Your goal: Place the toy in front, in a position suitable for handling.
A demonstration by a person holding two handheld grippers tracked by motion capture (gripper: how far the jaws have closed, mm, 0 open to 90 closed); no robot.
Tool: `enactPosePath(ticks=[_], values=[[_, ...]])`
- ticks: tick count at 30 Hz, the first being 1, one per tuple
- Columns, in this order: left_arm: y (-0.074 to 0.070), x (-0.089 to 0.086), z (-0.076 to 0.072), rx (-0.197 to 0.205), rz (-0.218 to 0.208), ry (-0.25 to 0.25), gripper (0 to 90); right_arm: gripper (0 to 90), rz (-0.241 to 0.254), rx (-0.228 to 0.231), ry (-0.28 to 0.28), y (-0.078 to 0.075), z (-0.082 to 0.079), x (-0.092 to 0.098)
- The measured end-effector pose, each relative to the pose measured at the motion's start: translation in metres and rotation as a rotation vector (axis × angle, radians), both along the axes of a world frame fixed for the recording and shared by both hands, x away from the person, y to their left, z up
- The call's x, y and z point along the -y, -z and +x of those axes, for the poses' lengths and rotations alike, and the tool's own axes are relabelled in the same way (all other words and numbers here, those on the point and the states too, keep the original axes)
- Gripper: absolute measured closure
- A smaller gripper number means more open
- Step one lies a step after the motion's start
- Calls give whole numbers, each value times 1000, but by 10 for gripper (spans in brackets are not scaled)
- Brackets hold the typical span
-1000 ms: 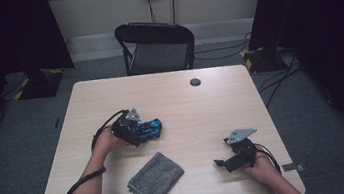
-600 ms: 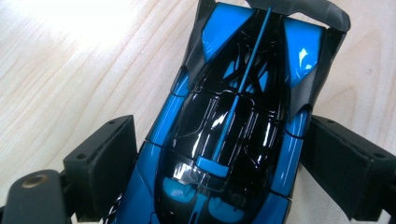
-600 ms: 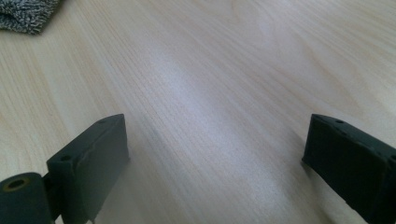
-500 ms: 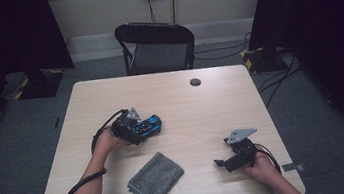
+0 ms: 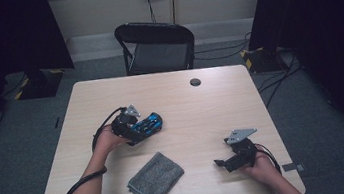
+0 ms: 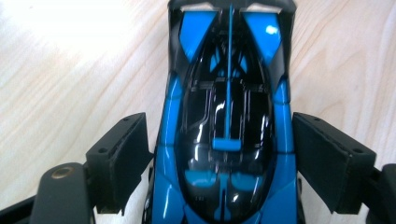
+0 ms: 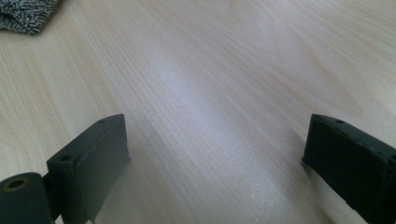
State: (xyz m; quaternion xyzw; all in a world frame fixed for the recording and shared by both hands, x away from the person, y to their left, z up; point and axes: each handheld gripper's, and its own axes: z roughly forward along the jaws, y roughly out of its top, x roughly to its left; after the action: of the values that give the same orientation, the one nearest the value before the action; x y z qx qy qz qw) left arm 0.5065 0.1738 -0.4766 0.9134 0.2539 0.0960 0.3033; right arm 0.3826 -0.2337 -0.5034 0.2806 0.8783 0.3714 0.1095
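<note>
Between my left gripper's point(image 6: 219, 163) jaws the blue toy car point(image 6: 229, 116) is sitting, pads just opening off its flanks; right gripper point(image 7: 215, 163) is resting wide, empty.

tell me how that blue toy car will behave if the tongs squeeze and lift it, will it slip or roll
The toy car has a glossy, curved shell, so flat pads may slide on it. The left tongs straddle its sides; in the left gripper view, small gaps seem to remain on both sides. If it has free wheels, hidden here, a nudge may roll it along the smooth table. It looks stiff and probably light.
</note>
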Motion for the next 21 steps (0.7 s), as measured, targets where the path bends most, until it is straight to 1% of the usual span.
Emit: enactPosePath(ticks=[2,3,4,5,6,7,8,9,10,11,12,13,14,15,16,17,19,21], values=[[0,3,3,-5,17,-1,183,58,0,0,0,0,0,0],[0,3,4,-13,18,-5,174,58,0,0,0,0,0,0],[2,4,5,-25,10,-9,174,58,0,0,0,0,0,0],[4,5,6,-32,-11,-24,173,58,0,0,0,0,0,0],[4,5,6,-32,-11,-24,172,58,0,0,0,0,0,0],[7,6,7,-30,16,-5,171,58,0,0,0,0,0,0],[9,7,7,-32,20,0,172,58,0,0,0,0,0,0],[11,8,7,-48,10,-5,177,58,0,0,0,0,0,0],[13,8,7,-48,-17,-17,158,58,0,0,0,0,0,0],[13,7,7,-42,-10,-3,163,58,0,0,0,0,0,0],[13,7,6,-46,-42,-4,205,58,0,0,0,0,0,0],[12,6,6,-38,-20,20,248,58,0,0,0,0,0,0],[11,6,6,-45,-17,16,251,58,0,0,0,0,0,0],[11,8,5,-53,-25,1,256,58,0,0,1,0,0,0],[10,8,5,-55,-18,-2,257,58,0,1,0,0,0,0],[9,8,6,-55,4,7,258,58,0,0,1,0,0,0],[9,9,5,-56,3,-27,259,58,0,0,0,0,0,0],[9,9,3,-47,-1,-62,260,58,0,0,1,0,0,0]])
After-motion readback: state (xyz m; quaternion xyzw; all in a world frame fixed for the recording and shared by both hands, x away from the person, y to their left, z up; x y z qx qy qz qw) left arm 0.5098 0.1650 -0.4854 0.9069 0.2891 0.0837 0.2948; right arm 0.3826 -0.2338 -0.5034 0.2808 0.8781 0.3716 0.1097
